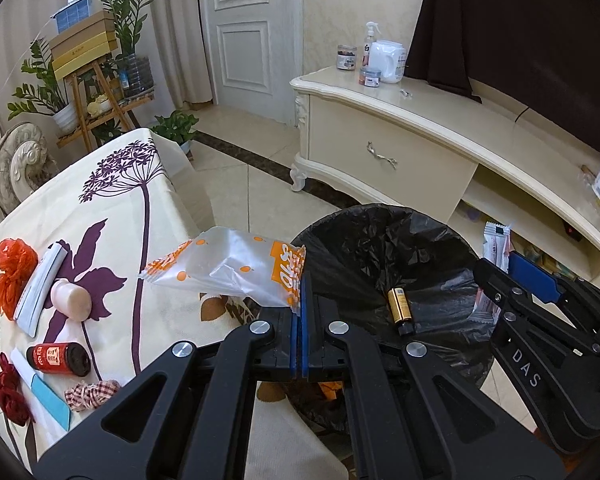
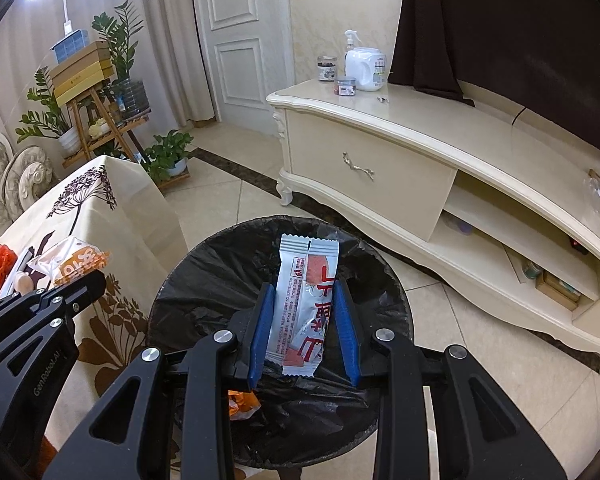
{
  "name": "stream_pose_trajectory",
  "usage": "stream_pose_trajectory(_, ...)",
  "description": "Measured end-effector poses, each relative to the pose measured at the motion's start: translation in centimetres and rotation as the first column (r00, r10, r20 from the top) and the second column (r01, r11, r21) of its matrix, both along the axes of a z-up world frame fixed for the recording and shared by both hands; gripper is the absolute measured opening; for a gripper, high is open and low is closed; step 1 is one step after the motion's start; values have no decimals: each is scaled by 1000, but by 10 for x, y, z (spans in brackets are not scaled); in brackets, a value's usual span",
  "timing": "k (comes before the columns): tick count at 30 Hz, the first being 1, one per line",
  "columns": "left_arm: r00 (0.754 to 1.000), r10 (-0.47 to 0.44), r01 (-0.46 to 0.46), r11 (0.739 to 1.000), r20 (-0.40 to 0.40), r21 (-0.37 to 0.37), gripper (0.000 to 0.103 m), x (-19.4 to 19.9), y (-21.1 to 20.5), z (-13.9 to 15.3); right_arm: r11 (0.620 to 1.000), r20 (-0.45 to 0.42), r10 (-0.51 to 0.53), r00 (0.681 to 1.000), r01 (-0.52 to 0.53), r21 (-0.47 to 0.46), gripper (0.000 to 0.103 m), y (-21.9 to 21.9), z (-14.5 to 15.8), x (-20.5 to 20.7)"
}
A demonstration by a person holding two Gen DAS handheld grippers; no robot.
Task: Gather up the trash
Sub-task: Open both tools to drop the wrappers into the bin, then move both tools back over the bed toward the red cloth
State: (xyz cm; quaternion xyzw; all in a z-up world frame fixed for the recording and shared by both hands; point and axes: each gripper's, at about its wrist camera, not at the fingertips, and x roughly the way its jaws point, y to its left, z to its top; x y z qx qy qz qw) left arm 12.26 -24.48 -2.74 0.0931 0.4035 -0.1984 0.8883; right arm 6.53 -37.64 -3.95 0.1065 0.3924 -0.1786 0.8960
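Your left gripper has its blue pads pressed together on the orange end seam of a clear plastic snack bag with orange print. Most of that bag hangs at centre left of the left wrist view, over the table edge rather than over the round bin lined with a black bag. Let go here and it will probably drop onto the flowered tablecloth or the floor.

Your right gripper pinches a white sachet with red print by its sides, squarely over the bin's mouth in the middle of the right wrist view, so that release looks safe. The grip is light, though, and the slick film could slip early.

A gold-and-black tube already lies in the liner. The two grippers are close together over the rim and could knock each other.

At lower left of the left wrist view, a red-labelled jar, a crumpled orange net and a checked fabric scrap wait on the cloth.
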Motion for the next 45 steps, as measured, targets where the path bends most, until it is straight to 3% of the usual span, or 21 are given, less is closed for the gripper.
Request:
stream_pose_trajectory(6, 1000, -3, 3, 1000, -16, 7, 2, 2, -4, -5, 1000, -6, -5, 1000, 5, -9, 32, -2, -3, 4)
stream_pose_trajectory(8, 1000, 0, 0, 1000, -19, 11, 10, 3, -4, -6, 1000, -10, -8, 1000, 8, -8, 34, -3, -4, 4)
stream_pose_trajectory(10, 1000, 9, -9, 1000, -18, 5, 41, 3, -3, -6, 1000, -7, -16, 1000, 16, -9, 42, -3, -4, 3)
stream_pose_trajectory(14, 1000, 23, -23, 1000, 1, -7, 50, 1, 2, -1, 1000, -2, -25, 1000, 25, -12, 49, -3, -2, 1)
stream_pose_trajectory(16, 999, 36, -36, 999, 1, -10, 60, 0, 6, 1, 1000, 5, -28, 1000, 28, -12, 53, -1, 0, -1)
stream_pose_trajectory(21, 998, 60, -60, 998, 12, -24, 74, -5, 20, 9, 999, 21, -25, 999, 25, -21, 60, 7, 8, -5)
stream_pose_trajectory(36, 994, 103, -101, 993, 28, -57, 78, -20, 67, 27, 999, 54, 37, 998, -35, -34, 64, 53, 29, -11)
stream_pose_trajectory(45, 980, 195, -194, 980, 35, -44, 78, -32, 131, 34, 992, 64, 128, 990, -127, -25, 64, 97, 35, -10)
